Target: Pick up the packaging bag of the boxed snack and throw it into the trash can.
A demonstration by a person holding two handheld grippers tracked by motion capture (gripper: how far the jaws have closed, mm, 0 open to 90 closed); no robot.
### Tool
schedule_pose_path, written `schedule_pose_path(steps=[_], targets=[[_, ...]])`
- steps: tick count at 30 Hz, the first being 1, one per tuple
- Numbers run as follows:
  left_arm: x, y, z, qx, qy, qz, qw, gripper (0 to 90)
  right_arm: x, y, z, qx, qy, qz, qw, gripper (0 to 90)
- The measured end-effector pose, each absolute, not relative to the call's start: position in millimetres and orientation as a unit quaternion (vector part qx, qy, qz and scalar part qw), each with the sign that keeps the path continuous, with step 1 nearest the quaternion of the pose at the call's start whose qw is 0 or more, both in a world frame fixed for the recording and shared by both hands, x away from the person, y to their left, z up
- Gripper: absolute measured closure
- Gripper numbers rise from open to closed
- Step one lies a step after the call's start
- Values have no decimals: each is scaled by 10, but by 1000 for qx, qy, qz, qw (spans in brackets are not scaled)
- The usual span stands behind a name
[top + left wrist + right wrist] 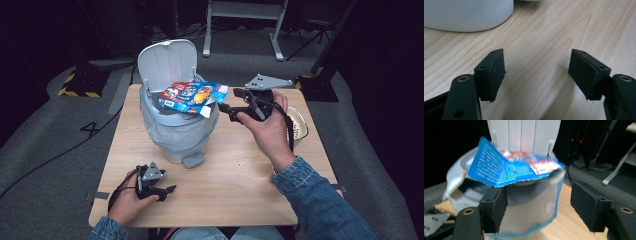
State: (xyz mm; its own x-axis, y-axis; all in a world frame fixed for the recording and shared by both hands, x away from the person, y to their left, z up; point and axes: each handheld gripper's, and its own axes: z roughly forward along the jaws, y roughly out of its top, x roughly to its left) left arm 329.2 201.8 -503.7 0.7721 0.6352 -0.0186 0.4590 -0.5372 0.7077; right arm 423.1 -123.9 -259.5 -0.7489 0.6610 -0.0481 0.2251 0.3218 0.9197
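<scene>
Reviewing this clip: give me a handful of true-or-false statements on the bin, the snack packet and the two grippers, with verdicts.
1. The lid of the white pedal bin stands open. True.
2. The blue snack packet lies flat on the table beside the bin. False: it rests across the bin's open top.
3. The right gripper has its fingers clamped on the packet. False: the fingers stand apart with nothing pressed between them, just to the side of the packet.
4. The left gripper is open and rests low on the table near the person's edge. True.
5. The bin has a clear plastic liner hanging over its outside. True.
</scene>
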Motion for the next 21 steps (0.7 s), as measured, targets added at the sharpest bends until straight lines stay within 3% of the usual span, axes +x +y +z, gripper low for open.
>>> schedule_pose_path(steps=[9,21], targets=[[3291,2018,-5038,868,315,121,364,297,4231,-1152,-2493,258,785,506,248,331],[3289,2017,-5038,868,316,121,364,296,4175,-1205,-2454,218,799,488,276,268]])
